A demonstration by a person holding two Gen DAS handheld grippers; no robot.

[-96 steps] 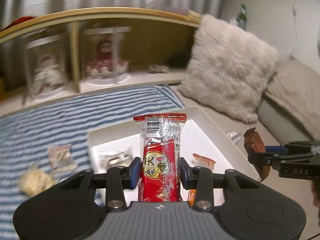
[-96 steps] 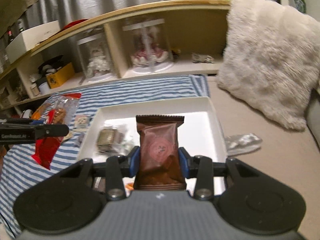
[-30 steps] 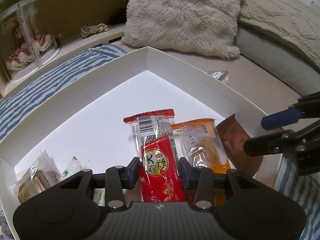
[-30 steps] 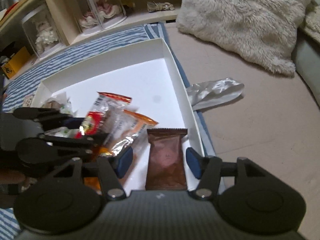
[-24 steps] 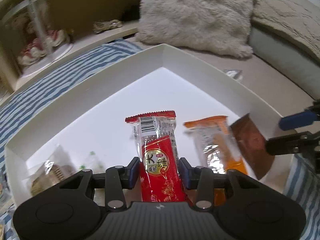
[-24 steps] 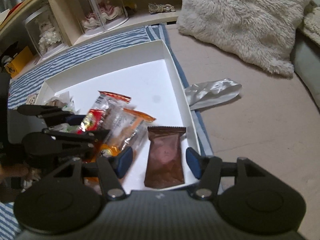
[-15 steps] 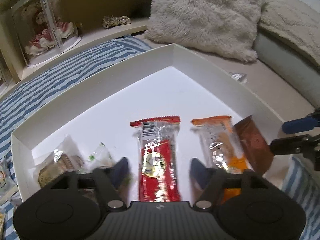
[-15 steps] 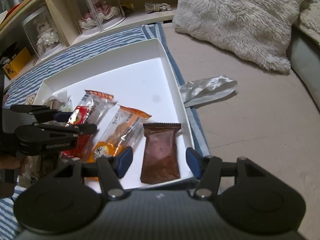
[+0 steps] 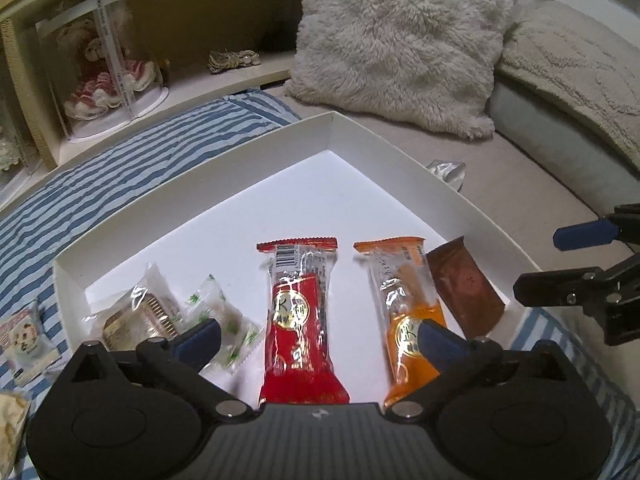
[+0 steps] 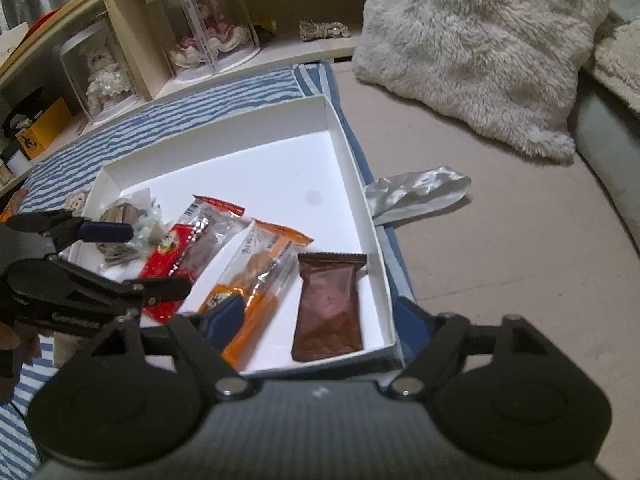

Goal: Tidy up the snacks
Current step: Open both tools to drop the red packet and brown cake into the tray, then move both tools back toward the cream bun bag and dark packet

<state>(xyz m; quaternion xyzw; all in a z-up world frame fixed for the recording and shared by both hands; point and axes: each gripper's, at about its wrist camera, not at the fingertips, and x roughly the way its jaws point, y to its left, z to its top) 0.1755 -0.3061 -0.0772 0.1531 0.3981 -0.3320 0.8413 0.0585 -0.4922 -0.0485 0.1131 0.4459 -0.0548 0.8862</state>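
A white tray [image 9: 400, 152] lies on the striped cloth; it also shows in the right wrist view [image 10: 352, 160]. In it lie a red snack bar [image 9: 300, 312], an orange snack pack [image 9: 404, 300], a brown snack pack [image 9: 464, 288] and small clear-wrapped sweets [image 9: 160, 312]. My left gripper [image 9: 316, 338] is open and empty, just above the red bar's near end. My right gripper [image 10: 316, 316] is open and empty, at the tray's near edge by the brown pack [image 10: 330, 304]. The red bar [image 10: 180, 252] and the orange pack [image 10: 256, 272] also show in the right wrist view.
A silver foil wrapper [image 10: 416, 192] lies beside the tray on the beige cover. Loose snacks [image 9: 24, 340] lie on the striped cloth [image 9: 100, 184] left of the tray. A fluffy pillow [image 9: 400, 44] and a shelf with doll cases [image 10: 208, 24] stand behind.
Both grippers carried their packs to the tray. The right let go of the brown pack first. The left opened and released the red bar. Both have drawn back slightly.
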